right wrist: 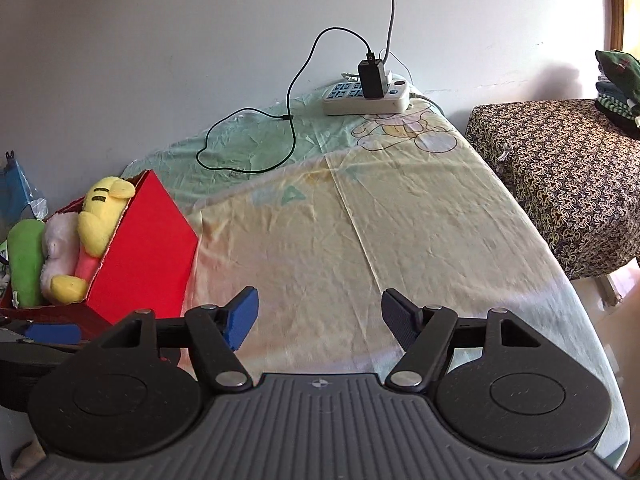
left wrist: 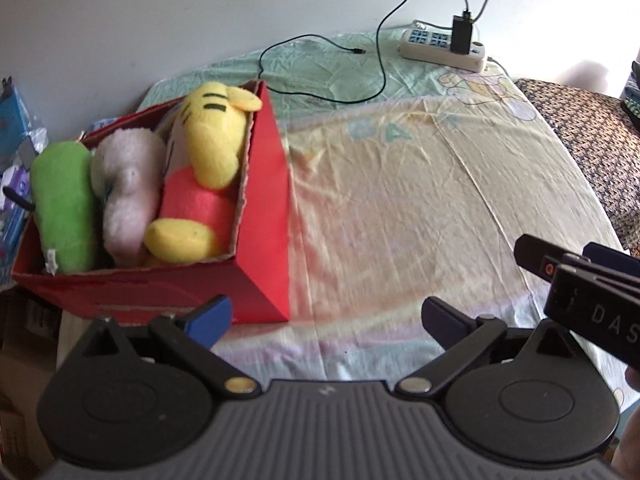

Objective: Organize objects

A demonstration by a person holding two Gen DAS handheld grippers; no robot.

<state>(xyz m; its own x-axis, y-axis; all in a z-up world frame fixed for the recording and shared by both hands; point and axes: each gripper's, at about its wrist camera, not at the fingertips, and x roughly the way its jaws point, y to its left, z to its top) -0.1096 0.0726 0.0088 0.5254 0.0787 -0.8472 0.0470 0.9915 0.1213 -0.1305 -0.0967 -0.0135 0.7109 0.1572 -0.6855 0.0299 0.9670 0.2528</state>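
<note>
Red cardboard box point(left wrist: 264, 216) sits at left of the sheet-covered bed point(left wrist: 400, 200), holding green plush point(left wrist: 60, 200), pale pink plush point(left wrist: 128, 192) and yellow bear plush point(left wrist: 208, 148). Left gripper point(left wrist: 326, 316) and right gripper point(right wrist: 318, 314): fingers spread, holding nothing, above the bare sheet.

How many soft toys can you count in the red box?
3. In the red box: a green toy at the left, a pale pink toy in the middle, a yellow toy with a red body at the right. More may lie hidden beneath.
</note>
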